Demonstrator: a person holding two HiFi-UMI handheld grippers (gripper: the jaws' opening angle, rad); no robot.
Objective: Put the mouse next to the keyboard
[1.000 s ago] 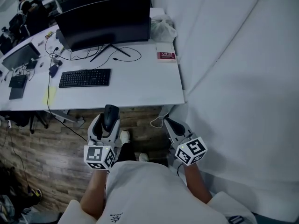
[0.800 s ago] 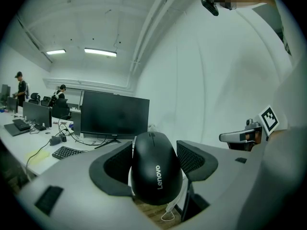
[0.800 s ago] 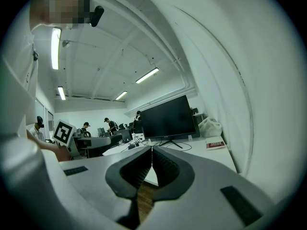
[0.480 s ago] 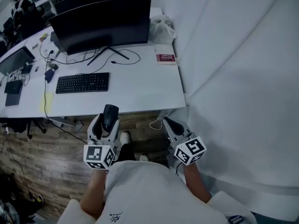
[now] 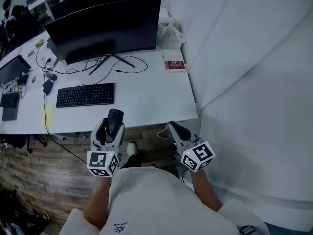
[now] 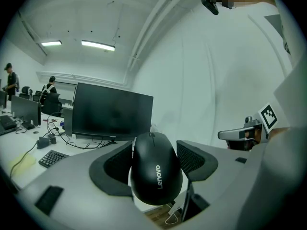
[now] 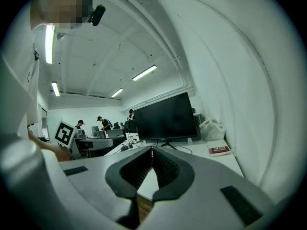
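Presently, the black mouse (image 5: pixel 115 117) is clamped between the two jaws of the left gripper (image 5: pixel 113 126), off the counter (image 5: pixel 146 97). In the left gripper view the mouse (image 6: pixel 156 174) sits with both pads pressed to its sides, its printed top facing the camera and its nose pointing away toward the counter. In the head view it lies at the counter's near edge, in line with the right end of the keyboard (image 5: pixel 85 94) and well apart from it.

The right gripper (image 5: pixel 175 129) is held level with the left one, in front of the near right corner of the counter. Its jaws meet at the tips with nothing between them, as the right gripper view (image 7: pixel 152 151) confirms.

The keyboard lies flat near the middle of the counter, parallel to the near edge. Behind it a large dark monitor (image 5: pixel 105 28) stands on a splayed foot toward the far edge, with black cables trailing around the foot. A red-and-white booklet (image 5: pixel 174 64) lies by the right edge, and a crumpled plastic bag (image 5: pixel 170 33) sits at the far right corner. A white drape (image 5: pixel 244 58) hangs just beside the counter's right edge. The floor (image 5: pixel 44 165) below is wood plank.
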